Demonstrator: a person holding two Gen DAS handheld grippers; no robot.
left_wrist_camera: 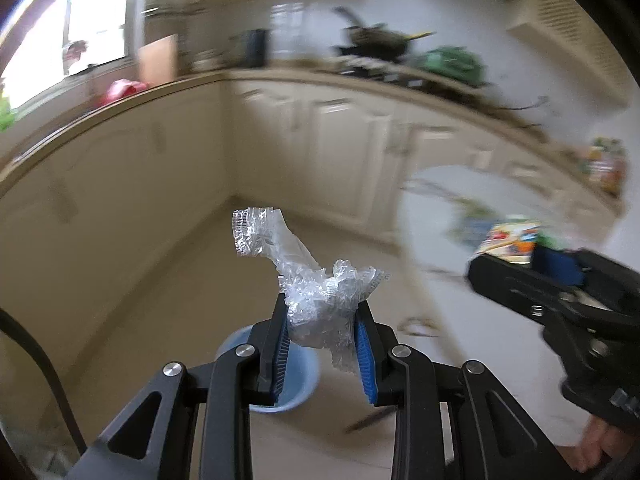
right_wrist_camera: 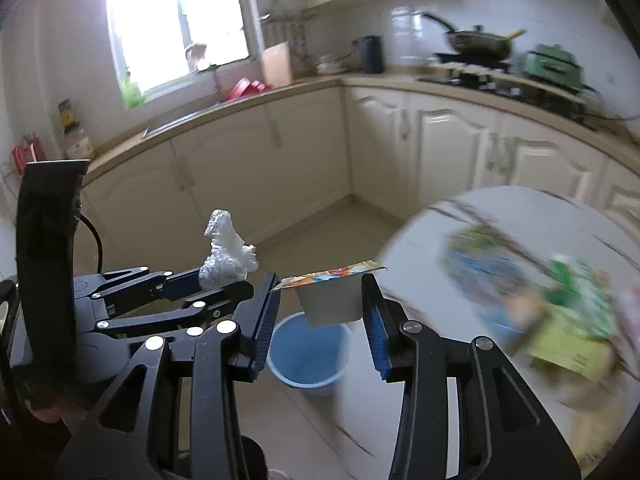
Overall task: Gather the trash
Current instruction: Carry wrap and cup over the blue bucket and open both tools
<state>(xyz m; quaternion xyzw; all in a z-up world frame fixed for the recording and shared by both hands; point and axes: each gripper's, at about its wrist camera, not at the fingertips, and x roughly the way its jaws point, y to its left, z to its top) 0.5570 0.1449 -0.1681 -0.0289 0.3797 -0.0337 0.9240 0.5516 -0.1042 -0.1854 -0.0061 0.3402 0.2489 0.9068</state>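
**Both claws loaded, bin below**

L gripper (left_wrist_camera: 322,320) clamped on crumpled plastic wrap (left_wrist_camera: 320,280). R gripper (right_wrist_camera: 322,300) clamped on yogurt cup (right_wrist_camera: 330,300), foil lid half peeled. Blue bin (right_wrist_camera: 308,354) on floor under both. Risk: light wrap may cling to pads or drift past the rim; cup may tip, dripping.

A wok (right_wrist_camera: 480,42) sits on the stove (right_wrist_camera: 472,65) beside a green appliance (right_wrist_camera: 554,65).

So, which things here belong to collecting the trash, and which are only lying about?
Job:
- crumpled clear plastic wrap, in left gripper
- white plastic cup with colourful foil lid, in right gripper
- blue plastic bucket

Lying about:
- black frying pan
- green appliance
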